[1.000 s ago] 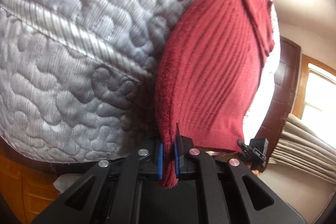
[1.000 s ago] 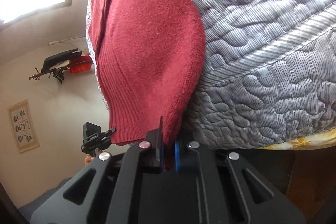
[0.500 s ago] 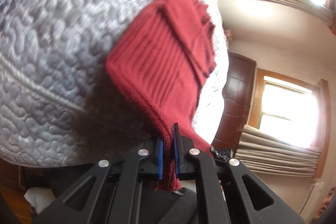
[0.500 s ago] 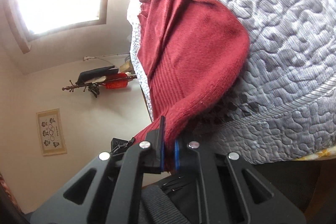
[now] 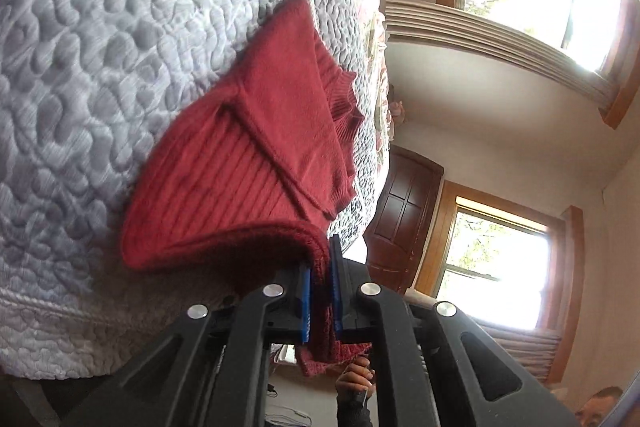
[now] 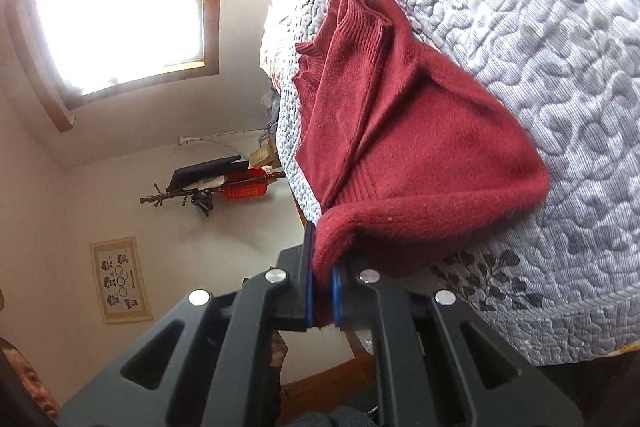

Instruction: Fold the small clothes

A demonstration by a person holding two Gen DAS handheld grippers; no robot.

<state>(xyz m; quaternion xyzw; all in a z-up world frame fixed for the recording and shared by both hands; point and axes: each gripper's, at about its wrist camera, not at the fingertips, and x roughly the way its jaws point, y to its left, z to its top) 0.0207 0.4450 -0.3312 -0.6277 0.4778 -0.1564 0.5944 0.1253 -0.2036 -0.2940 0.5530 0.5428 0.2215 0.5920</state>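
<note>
Lying partly on the quilted bed [image 5: 120,47], the red knit sweater [image 5: 260,155] has its near hem lifted clear of the cover, while the collar end rests flat further up the mattress. It reads as a soft, thick, fuzzy knit with ribbing along the hem and at the neck; it looks light, sags between the two held points, and appears to have no stiffness of its own, so any fold will likely be rounded rather than creased. The wool should grip well against the blue pads and against the quilting, which suggests it will drag rather than slide if pulled across the bed.

The left tool [image 5: 320,291] is clamped on one hem corner, with a bunch of fabric passing right through between the pads and hanging out behind. The right tool [image 6: 323,287] is likewise closed on the opposite corner of the sweater [image 6: 420,147], the knit rolled over its inner finger. These ribbed corners seem the sensible hold, being thicker and less stretchy than the body.

A sleeve lies folded across the body. Beyond the bed [image 6: 540,27] are windows, a dark door and a coat rack.
</note>
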